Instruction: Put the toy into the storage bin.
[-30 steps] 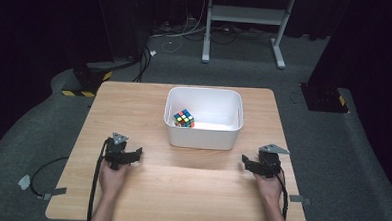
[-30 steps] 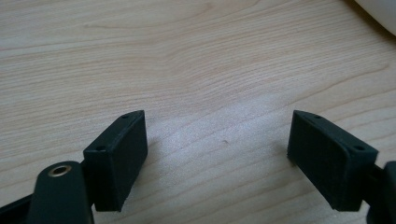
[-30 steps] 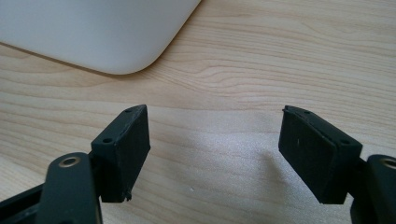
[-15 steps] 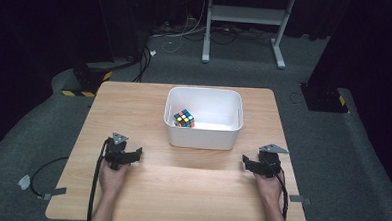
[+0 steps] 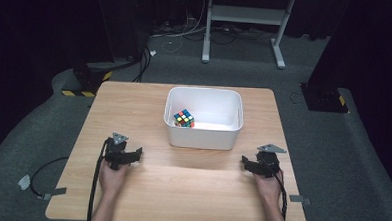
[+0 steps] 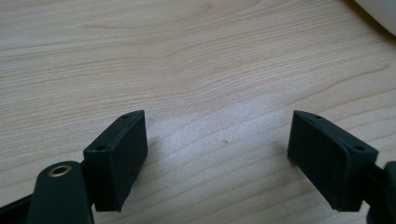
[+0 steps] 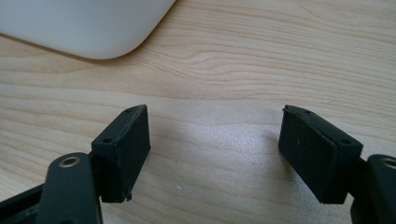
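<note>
Looking down, the high view shows the puzzle cube (image 5: 184, 118) inside the white bin (image 5: 203, 138). The left gripper (image 6: 217, 140) and right gripper (image 7: 215, 135) rest on the table (image 5: 180, 190), jaws spread wide, gripping nothing.

Both my forearms come in low and parallel. My left hand (image 5: 112, 173) holds its hand-held gripper (image 5: 131, 156) down by the surface, jaws spread apart, nothing between them. My right hand (image 5: 267, 182) holds the right hand-held gripper (image 5: 247, 165) likewise, jaws apart and bare.
</note>
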`<move>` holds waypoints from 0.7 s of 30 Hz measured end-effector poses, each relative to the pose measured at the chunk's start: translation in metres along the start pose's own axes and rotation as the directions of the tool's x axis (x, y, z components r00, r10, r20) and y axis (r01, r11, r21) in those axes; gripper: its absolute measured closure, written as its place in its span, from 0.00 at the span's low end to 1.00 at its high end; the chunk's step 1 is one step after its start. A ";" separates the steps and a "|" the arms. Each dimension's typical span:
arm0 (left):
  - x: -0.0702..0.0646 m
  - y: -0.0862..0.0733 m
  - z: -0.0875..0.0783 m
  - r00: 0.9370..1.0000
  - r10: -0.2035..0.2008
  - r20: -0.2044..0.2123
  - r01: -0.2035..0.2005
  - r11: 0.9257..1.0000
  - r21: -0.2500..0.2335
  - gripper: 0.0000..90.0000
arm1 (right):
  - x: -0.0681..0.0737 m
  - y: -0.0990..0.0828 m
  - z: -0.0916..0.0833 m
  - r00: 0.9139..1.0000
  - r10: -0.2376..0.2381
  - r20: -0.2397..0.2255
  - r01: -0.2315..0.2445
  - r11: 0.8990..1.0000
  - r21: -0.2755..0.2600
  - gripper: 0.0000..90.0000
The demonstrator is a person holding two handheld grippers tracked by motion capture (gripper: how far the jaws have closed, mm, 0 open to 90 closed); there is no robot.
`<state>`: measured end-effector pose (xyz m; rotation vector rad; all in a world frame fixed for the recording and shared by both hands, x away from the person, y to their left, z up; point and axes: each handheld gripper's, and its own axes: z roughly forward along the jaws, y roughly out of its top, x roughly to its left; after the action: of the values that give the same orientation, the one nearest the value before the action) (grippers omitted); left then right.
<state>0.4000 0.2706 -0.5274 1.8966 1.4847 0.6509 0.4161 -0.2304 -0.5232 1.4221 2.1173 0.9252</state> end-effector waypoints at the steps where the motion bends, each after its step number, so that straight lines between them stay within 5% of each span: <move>1: 0.000 0.000 0.000 1.000 0.000 0.000 0.000 1.000 0.000 0.22 | 0.003 0.000 0.001 0.999 -0.026 0.026 0.026 1.000 0.008 0.28; 21: 0.000 -0.001 -0.001 1.000 -0.001 0.002 0.001 1.000 0.000 0.22 | 0.004 0.000 0.000 0.999 -0.019 0.033 0.019 1.000 0.009 0.27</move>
<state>0.3990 0.2705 -0.5275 1.8960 1.4844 0.6489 0.4148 -0.2267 -0.5235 1.4097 2.1089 0.8806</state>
